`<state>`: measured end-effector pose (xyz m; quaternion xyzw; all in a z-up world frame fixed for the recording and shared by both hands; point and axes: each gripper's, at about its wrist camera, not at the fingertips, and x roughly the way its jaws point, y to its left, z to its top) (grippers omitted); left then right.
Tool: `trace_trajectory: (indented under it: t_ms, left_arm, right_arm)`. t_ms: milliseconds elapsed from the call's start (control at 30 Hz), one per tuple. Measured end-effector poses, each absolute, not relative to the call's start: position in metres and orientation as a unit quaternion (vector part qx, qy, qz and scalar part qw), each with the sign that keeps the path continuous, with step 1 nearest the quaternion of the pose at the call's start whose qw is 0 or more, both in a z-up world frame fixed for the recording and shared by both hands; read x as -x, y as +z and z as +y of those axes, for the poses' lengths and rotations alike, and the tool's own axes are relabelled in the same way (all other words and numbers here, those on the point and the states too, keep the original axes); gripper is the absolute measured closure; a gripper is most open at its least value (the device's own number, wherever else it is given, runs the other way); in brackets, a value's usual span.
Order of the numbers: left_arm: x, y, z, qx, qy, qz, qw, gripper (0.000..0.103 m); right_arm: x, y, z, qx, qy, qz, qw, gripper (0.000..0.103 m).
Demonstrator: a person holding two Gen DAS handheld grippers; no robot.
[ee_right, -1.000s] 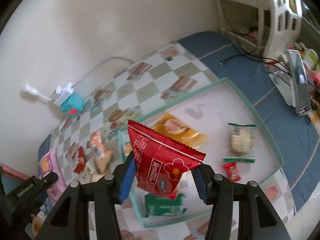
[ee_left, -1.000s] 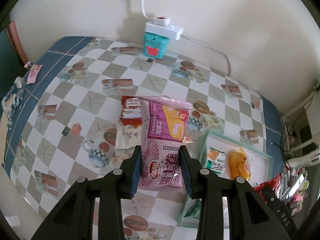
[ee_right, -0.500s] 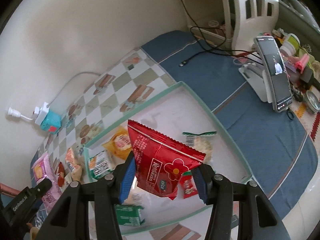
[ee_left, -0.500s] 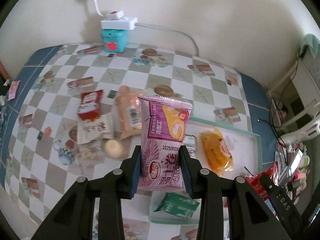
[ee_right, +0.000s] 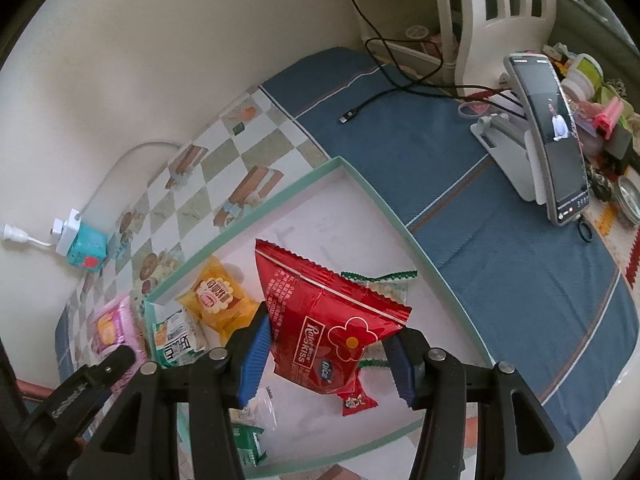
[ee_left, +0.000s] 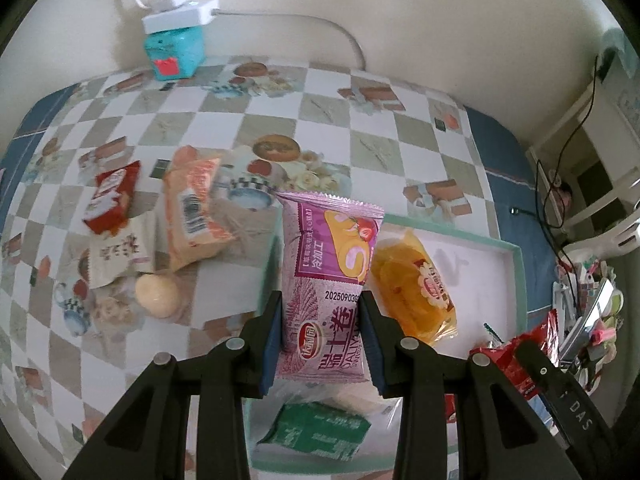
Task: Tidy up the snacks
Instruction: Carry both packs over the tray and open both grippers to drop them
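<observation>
My left gripper (ee_left: 322, 338) is shut on a purple cake-roll packet (ee_left: 328, 280), held upright over the left end of a mint-rimmed white tray (ee_left: 516, 276). My right gripper (ee_right: 326, 356) is shut on a red snack bag (ee_right: 324, 328) above the same tray (ee_right: 384, 204). Inside the tray lie an orange-yellow packet (ee_left: 416, 284), a green packet (ee_left: 320, 432), a green-edged clear packet (ee_right: 384, 284) and a small red sweet (ee_right: 356, 402). Left of the tray on the checkered cloth rest a peach packet (ee_left: 194, 212), a red bar (ee_left: 114, 196), a beige wrapper (ee_left: 120, 256) and a round sweet (ee_left: 156, 290).
A teal box with a white power adapter (ee_left: 176, 40) stands by the back wall. A phone on a stand (ee_right: 556, 136), a loose black cable (ee_right: 392, 92) and a white plastic chair (ee_right: 492, 4) are to the right on the blue cloth. Clutter lies at the far right edge.
Both grippers have shifted right and lower with their packets. The left one now hangs over the tray's left end; the right one sits further over the tray's middle.
</observation>
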<state>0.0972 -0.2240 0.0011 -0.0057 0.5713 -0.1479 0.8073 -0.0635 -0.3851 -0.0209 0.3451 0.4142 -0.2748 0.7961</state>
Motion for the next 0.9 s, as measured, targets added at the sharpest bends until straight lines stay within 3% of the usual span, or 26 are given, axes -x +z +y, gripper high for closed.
trace_trajectory:
  t_ms: [900]
  left_arm:
    - [-0.088, -0.022, -0.292, -0.039, -0.218, 0.563, 0.796, 0.064]
  right_arm:
    - [0.053, -0.036, -0.409, -0.358, -0.288, 0.426, 0.780, 0.047]
